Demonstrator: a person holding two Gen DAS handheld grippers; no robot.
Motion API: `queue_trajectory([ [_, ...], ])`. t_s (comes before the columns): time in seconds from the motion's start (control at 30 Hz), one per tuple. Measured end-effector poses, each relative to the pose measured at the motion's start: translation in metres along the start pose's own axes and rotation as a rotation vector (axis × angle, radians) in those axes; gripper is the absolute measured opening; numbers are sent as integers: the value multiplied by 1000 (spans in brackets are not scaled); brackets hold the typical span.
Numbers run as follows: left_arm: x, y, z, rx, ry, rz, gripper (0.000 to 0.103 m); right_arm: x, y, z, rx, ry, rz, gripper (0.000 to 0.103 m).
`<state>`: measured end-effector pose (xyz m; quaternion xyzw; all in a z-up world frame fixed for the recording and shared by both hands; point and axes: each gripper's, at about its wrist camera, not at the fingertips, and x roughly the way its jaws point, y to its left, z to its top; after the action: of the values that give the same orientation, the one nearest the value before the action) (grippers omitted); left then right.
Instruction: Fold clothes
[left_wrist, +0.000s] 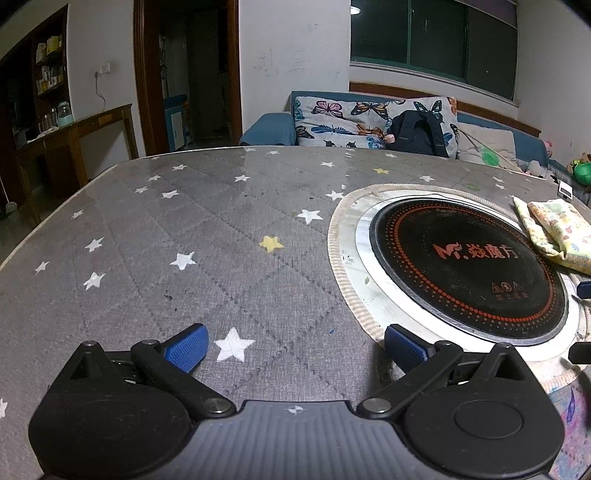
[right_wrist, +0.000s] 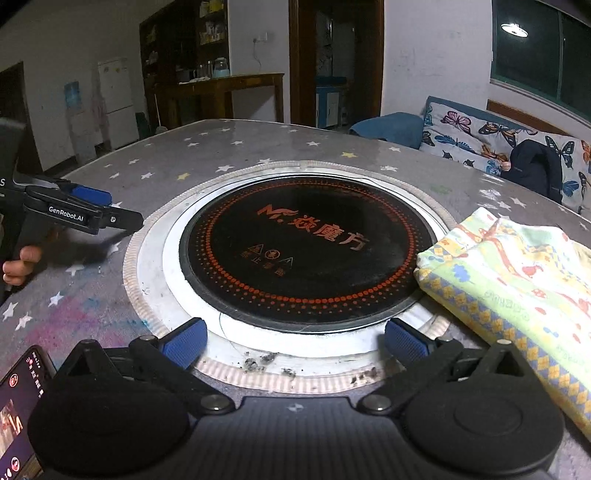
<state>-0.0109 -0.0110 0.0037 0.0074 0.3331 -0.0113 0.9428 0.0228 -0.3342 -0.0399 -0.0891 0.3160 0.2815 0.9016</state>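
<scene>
1. Already folded into a thick pad, the cloth (right_wrist: 517, 280) lies on the table (right_wrist: 207, 155), on the right side, its near corner just lapping over the rim of the round cooktop (right_wrist: 306, 251) set in the table's middle. In the left wrist view the same cloth (left_wrist: 554, 232) sits at the far right edge.
2. Likely the step in hand is letting go and drawing clear. To do it well, both grippers should lift straight off without snagging a layer, so the folds stay stacked and the edges stay lined up.
3. If another fold or a tidy-up is wanted, the right gripper is the nearer one; it should take the loose corner only, not the whole pad.
4. Right gripper (right_wrist: 293, 341): jaws spread wide, nothing between the blue pads, hovering over the cooktop's near rim, beside the cloth but apart from it.
5. Left gripper (left_wrist: 295, 347): jaws also wide, empty, over bare starred tablecloth, well away from the cloth.
</scene>
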Motion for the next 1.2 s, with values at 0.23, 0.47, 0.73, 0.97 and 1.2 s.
queue_trajectory([
  [0.23,-1,0,0,0,0,0,103,0,0,-1,-1,-2,-1,103],
  [0.47,-1,-1,1,-1,0,-2,103,-2,-1,-1,-2,-1,1,103],
  [0.73,-2,-1,0,-2,1,-3,103,-3,-1,-1,-3,-1,1,103],
  [0.97,0,4,2,-2,1,-5,103,-3,-2,-1,-3,-1,1,103],
  [1.2,0,4,2,-1,1,-5,103,-3,-2,-1,-3,-1,2,103],
])
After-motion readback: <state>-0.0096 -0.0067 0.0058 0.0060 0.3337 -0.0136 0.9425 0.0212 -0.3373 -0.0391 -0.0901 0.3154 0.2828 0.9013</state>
